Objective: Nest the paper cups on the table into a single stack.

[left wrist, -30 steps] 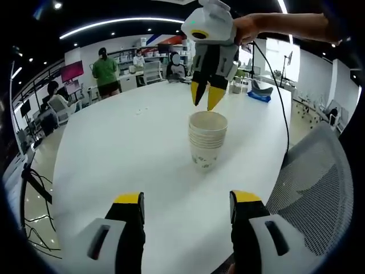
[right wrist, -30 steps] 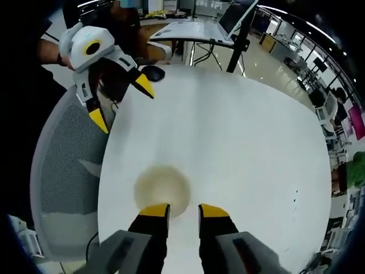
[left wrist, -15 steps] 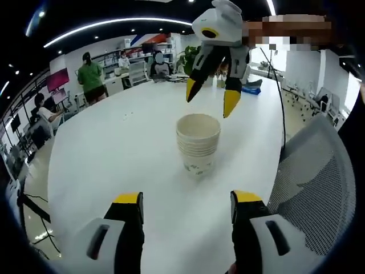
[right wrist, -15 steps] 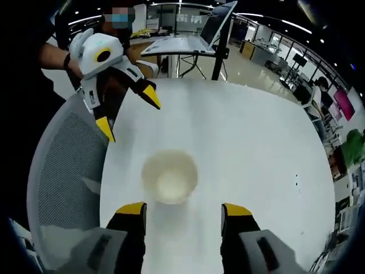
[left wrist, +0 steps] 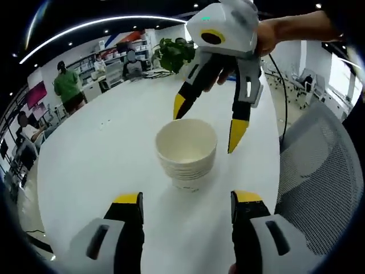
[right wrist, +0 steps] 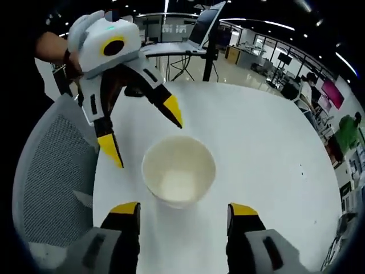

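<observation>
A stack of nested paper cups (left wrist: 187, 155) stands upright on the white table (left wrist: 102, 154); its open mouth faces up and it appears empty. In the right gripper view the same stack of cups (right wrist: 178, 178) sits just ahead of my jaws. My left gripper (left wrist: 186, 201) is open, with its yellow-tipped jaws on either side of the stack's near side and nothing between them. My right gripper (left wrist: 207, 121) hangs open over the stack's far side, held by a hand. In the right gripper view my right gripper (right wrist: 183, 209) is open, and the left gripper (right wrist: 141, 132) stands open across the stack.
A grey mesh office chair (left wrist: 319, 171) stands at the table's edge beside the stack; the same chair (right wrist: 45, 182) shows in the right gripper view. People (left wrist: 67, 85) and desks are far back. A laptop on a stand (right wrist: 197, 34) is beyond the table.
Both grippers have come closer to the cup stack, which now looks larger in both views. The right gripper's jaws have spread wider.
</observation>
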A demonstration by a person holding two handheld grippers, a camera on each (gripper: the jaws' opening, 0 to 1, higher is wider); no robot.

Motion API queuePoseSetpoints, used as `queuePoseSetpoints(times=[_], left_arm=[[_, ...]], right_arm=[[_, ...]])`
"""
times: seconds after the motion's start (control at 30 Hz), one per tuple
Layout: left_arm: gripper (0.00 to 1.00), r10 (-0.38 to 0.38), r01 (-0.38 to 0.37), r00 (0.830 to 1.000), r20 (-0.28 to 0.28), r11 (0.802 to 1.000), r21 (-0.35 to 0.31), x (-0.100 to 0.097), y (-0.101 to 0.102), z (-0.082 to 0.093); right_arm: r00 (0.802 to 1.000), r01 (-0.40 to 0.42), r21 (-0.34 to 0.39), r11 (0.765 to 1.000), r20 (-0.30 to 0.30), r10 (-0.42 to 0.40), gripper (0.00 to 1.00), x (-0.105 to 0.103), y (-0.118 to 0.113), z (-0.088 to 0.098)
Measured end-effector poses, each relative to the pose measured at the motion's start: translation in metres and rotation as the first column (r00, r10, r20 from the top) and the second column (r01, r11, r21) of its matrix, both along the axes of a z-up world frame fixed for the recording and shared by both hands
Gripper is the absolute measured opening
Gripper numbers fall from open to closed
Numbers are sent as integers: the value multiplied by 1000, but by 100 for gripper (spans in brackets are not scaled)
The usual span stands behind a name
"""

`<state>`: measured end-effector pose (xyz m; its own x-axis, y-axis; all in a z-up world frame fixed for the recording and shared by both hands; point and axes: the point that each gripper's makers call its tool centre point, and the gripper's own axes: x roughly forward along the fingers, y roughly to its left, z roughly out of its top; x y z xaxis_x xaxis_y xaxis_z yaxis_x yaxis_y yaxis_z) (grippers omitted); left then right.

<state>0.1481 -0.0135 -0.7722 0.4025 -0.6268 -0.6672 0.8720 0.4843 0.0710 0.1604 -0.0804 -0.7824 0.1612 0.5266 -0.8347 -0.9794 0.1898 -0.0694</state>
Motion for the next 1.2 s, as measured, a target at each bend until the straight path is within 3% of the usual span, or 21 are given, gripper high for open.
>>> queuePoseSetpoints(times=[0.23, 0.37, 0.43, 0.57, 0.77, 1.03, 1.2], left_arm=[[56, -76, 75, 997, 5, 995, 62, 5, -14, -9], [43, -112, 111, 994, 9, 990, 82, 4, -21, -14], [40, -114, 112, 993, 14, 989, 101, 9, -21, -18], [34, -97, 98, 995, -13, 992, 79, 17, -16, -16], [34, -99, 98, 995, 4, 991, 95, 34, -13, -11], [34, -90, 86, 995, 32, 990, 112, 73, -3, -6], [35, -90, 85, 995, 32, 988, 131, 89, 2, -7]], right_arm=[[999, -37, -4, 999, 23, 37, 50, 0, 11, -8], [999, -42, 8, 999, 21, 41, 37, -3, 17, -11], [999, -36, 13, 999, 10, 36, 36, -3, 19, -11], [999, -42, 26, 999, 13, 41, 35, 1, 21, -8], [999, -24, 46, 999, 30, 23, 34, 25, 26, -5], [999, 11, 72, 997, 40, -14, 34, 59, 36, -1], [999, 30, 76, 997, 42, -33, 33, 71, 41, -1]])
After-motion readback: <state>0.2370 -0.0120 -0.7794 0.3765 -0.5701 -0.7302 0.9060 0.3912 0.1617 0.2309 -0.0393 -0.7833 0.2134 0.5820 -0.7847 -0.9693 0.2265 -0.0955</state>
